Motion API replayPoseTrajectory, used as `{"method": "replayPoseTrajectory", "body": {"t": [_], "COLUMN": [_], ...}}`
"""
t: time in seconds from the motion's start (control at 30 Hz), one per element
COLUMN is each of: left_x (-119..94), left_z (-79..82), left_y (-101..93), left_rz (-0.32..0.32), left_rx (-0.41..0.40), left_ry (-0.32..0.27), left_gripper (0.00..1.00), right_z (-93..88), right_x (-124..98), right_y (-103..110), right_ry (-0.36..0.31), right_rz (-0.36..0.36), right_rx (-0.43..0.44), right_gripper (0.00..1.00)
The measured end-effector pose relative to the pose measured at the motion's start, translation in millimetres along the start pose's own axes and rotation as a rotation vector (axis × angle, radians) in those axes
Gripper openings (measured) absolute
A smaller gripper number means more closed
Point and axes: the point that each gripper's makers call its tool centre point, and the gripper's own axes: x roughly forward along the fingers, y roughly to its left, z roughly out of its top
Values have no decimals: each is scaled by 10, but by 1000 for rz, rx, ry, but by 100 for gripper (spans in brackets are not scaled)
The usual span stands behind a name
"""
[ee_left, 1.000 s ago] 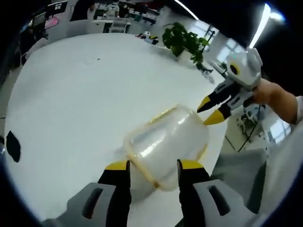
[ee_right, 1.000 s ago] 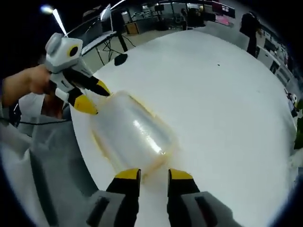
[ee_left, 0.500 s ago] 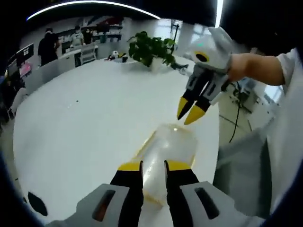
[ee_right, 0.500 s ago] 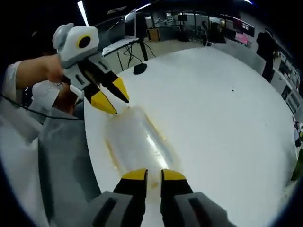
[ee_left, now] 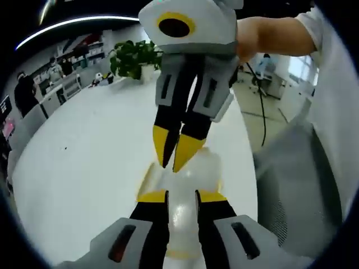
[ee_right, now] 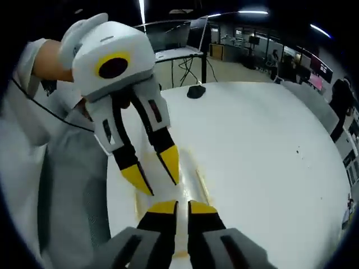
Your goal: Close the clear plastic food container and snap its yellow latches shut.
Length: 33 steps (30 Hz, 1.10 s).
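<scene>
While the clear plastic food container (ee_left: pixel 185 185) lies on the round white table (ee_left: pixel 84 157) close to its near edge, both grippers meet over it from opposite ends. In the left gripper view, the left gripper (ee_left: pixel 180 196) has its yellow-tipped jaws a narrow gap apart, straddling the container's near end, with the clear plastic showing between them; whether they actually press on it is hard to tell. Facing it, the right gripper (ee_left: pixel 175 156) comes down from above, its two yellow tips nearly together and resting at the container's far end, beside a yellow latch (ee_left: pixel 147 175) along the left rim. A hand (ee_left: pixel 263 36) holds that gripper from behind.

In the right gripper view, the right gripper (ee_right: pixel 175 208) shows its own jaws almost touching, with only a thin slit between them, above the container (ee_right: pixel 188 185), which is blurred and washed out against the table (ee_right: pixel 263 162). The left gripper (ee_right: pixel 154 171) reaches in over the container with its jaws spread a little. A small dark object (ee_right: pixel 196 91) sits on the table well beyond the container. A potted plant (ee_left: pixel 133 59) stands past the table's far side.
</scene>
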Motion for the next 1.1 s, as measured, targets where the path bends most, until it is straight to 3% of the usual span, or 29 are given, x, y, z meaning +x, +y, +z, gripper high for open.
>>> {"method": "replayPoseTrajectory", "body": {"t": [0.27,0.37,0.5,0.7,0.77,0.87,1.1], "left_x": [58,87,94,116,133,150,184], "left_z": [-94,-80,-77,-133,-169,-207,-241], "left_y": [-66,-101,-234,-311,-298,-311,-250], "left_rz": [-12,0,-22,-6,15,21,71], "left_rx": [34,55,85,154,165,170,216], "left_ry": [33,28,27,52,72,87,117], "left_gripper": [16,23,25,32,36,45,45], "right_z": [-25,-15,9,-27,-54,-76,-95], "right_x": [120,156,180,194,189,183,252], "right_y": [-59,-81,-152,-267,-254,-253,-178], "right_ry": [24,30,38,76,87,90,151], "right_rz": [18,23,10,-1,17,24,114], "right_rx": [-3,-4,-13,-47,-55,-66,-113], "right_gripper": [5,6,12,18,18,26,34]}}
